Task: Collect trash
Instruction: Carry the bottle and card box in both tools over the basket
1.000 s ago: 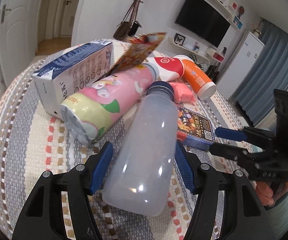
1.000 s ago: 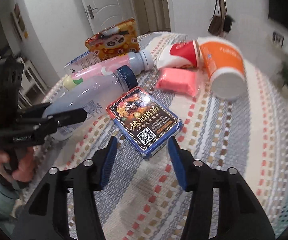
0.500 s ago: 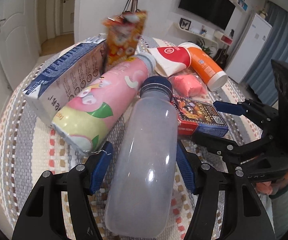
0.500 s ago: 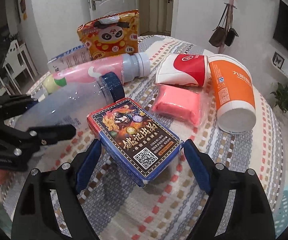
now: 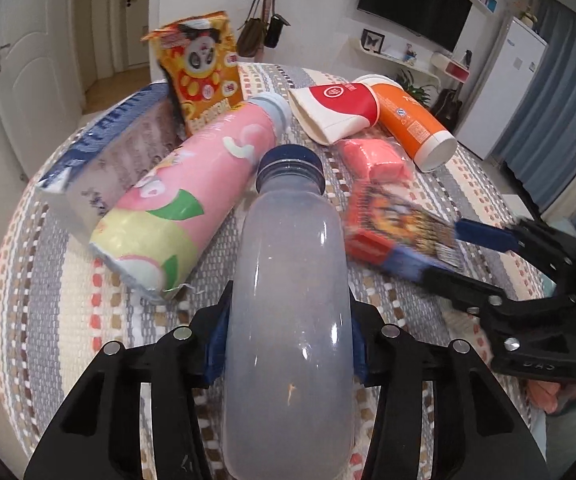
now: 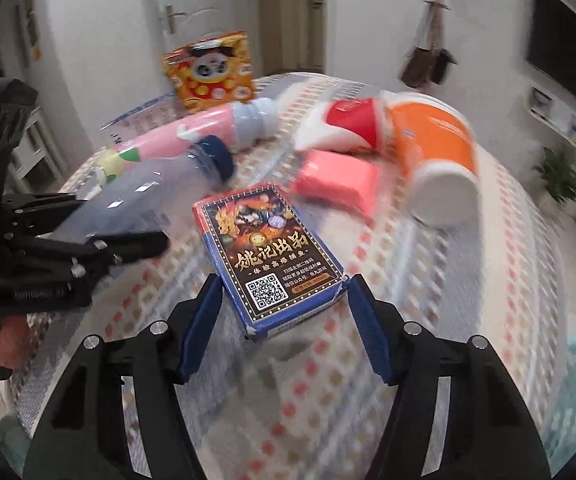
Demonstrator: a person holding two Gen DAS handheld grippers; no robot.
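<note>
On the striped tabletop (image 5: 47,280), left tool (image 5: 288,332) is clenching the cloudy bottle (image 5: 288,300) at its body; right tool (image 6: 283,320) is sitting spread, straddling the card box (image 6: 267,264) without touching.

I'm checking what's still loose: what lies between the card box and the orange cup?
A pink packet lies between card box and orange cup, in the right wrist view.

The clear bottle (image 5: 288,312) fills the gap between the left gripper (image 5: 288,336) fingers; the pink bottle (image 5: 191,196) lies just beside on its left, the card box (image 5: 392,232) near on its right; the right gripper (image 6: 283,320) straddles that box's near corner with bare tablecloth (image 6: 468,280) to its right; 2 cups (image 6: 432,152) and a pink packet (image 6: 340,180) block beyond.
</note>
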